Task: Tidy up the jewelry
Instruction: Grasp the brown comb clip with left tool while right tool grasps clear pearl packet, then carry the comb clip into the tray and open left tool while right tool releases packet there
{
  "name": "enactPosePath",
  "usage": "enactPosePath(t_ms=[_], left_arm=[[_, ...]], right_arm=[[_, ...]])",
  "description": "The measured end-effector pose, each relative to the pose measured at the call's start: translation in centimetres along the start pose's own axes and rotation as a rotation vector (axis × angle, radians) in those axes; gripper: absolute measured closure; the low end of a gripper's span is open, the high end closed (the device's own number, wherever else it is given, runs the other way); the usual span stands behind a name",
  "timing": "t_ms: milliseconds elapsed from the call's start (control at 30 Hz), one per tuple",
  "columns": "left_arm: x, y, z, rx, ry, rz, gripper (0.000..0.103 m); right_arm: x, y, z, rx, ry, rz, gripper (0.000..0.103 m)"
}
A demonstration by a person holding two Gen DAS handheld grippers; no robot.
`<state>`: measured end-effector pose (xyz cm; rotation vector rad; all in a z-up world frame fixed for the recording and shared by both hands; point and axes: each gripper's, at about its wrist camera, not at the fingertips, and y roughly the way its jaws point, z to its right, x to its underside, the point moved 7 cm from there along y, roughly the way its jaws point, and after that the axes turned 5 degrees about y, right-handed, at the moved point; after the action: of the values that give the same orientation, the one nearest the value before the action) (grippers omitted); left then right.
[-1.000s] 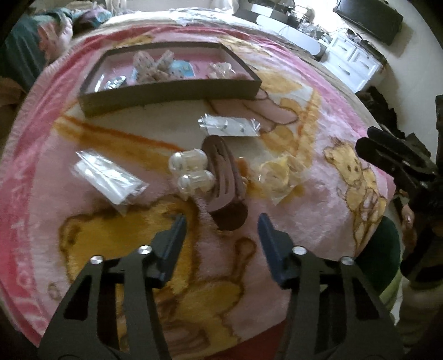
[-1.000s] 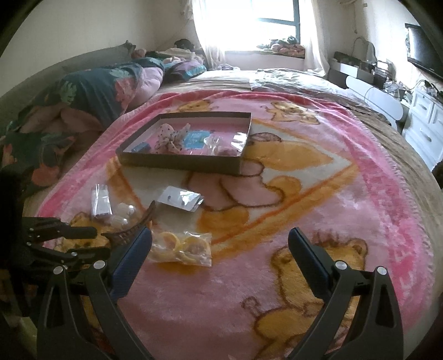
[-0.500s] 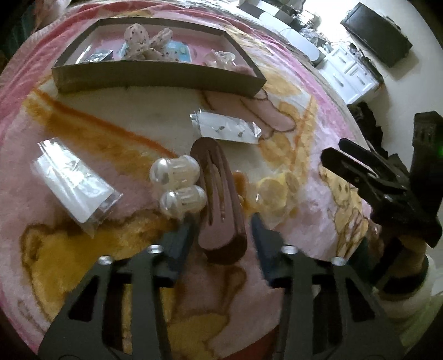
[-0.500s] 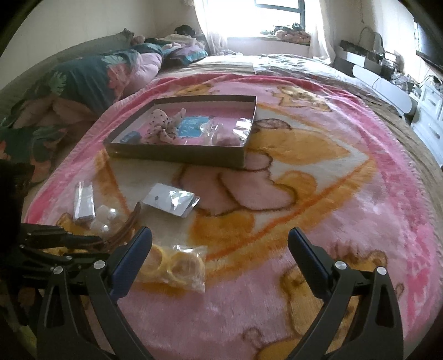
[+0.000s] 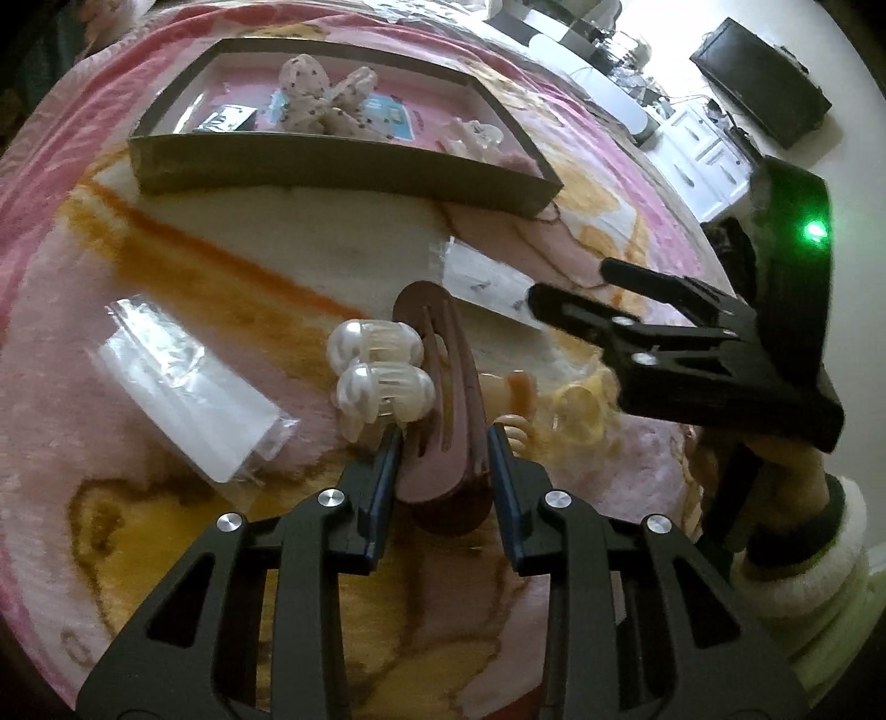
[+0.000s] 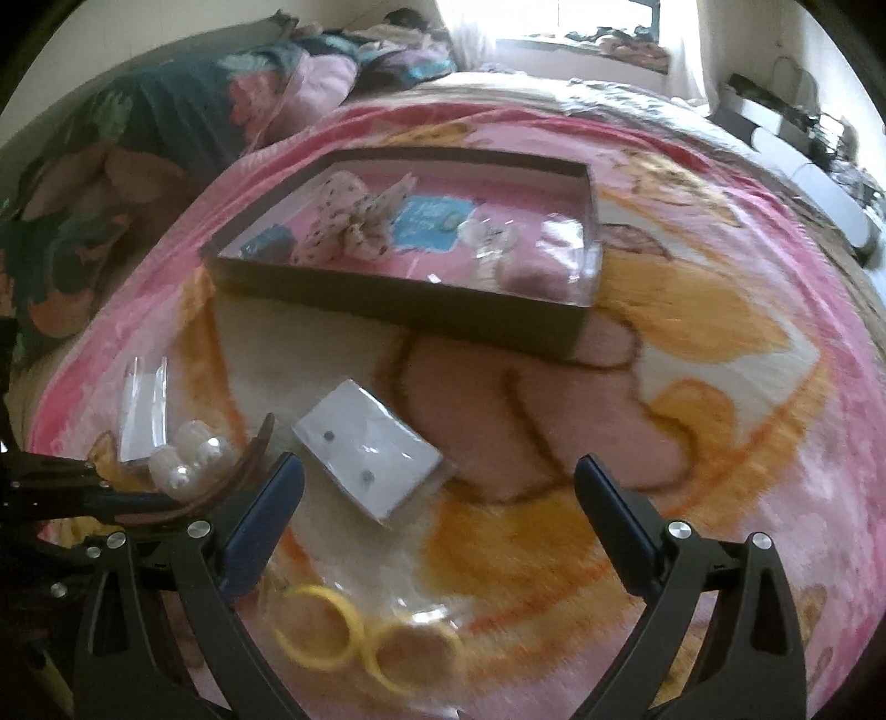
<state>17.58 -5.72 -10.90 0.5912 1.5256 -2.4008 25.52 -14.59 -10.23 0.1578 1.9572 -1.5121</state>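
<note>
Left gripper (image 5: 443,443), at the frame's bottom in its own view: matte black, with triangular cut-outs in its arms, four round silver screws, and dark blue pads (image 5: 382,487) lining the fingers. Right gripper (image 6: 437,509): same black frame, silver screws, blue pads. At the right of the left view, its black housing shows a green light; below it are bare fingers and a fuzzy cream sleeve (image 5: 803,598) with a dark cuff.

I am in a home bedroom: I work over a bed spread with a pink bear-print blanket (image 6: 692,387), floral pillows (image 6: 138,166) at ten o'clock, a bright curtained window (image 6: 581,27) at twelve, white drawers (image 5: 703,166) at two.
</note>
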Motion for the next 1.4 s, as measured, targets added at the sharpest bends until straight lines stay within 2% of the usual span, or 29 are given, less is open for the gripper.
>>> enactPosePath(t_ms=[167, 233, 333, 367, 400, 700, 1000, 1400], left_arm=[[0.0, -0.6, -0.8, -0.018, -0.008, 0.003, 0.079], [0.1, -0.7, -1.2, -0.032, -0.008, 0.002, 0.079], [0.1, -0.9, -1.3, -0.034, -0.009, 0.002, 0.079], [0.2, -0.9, -1.3, -0.037, -0.007, 0.002, 0.079], [0.2, -1.0, -1.3, -0.042, -0.003, 0.004, 0.079], [-0.5, -2.4, 0.6, -0.070, 0.067, 0.046, 0.080], [-2.4, -3.5, 2.6, -0.076, 0.126, 0.077, 0.080], [-6.3, -5.0, 3.8, -0.097, 0.172, 0.116, 0.080]], right_arm=[[0.1, 2.2, -1.0, -0.033, -0.031, -0.060, 0.024], [0.1, 2.7, -1.5, -0.043, -0.053, -0.061, 0.036], [0.2, 2.8, -2.3, -0.072, -0.072, -0.058, 0.062], [0.2, 2.7, -2.4, -0.082, -0.072, -0.057, 0.077], [0.2, 2.6, -2.4, -0.086, -0.069, -0.055, 0.085], [0.5, -1.1, -1.3, -0.134, 0.009, 0.022, 0.087], [0.1, -6.2, 1.6, -0.100, 0.061, 0.125, 0.087], [-0.9, -9.5, 3.1, -0.079, 0.068, 0.181, 0.087]])
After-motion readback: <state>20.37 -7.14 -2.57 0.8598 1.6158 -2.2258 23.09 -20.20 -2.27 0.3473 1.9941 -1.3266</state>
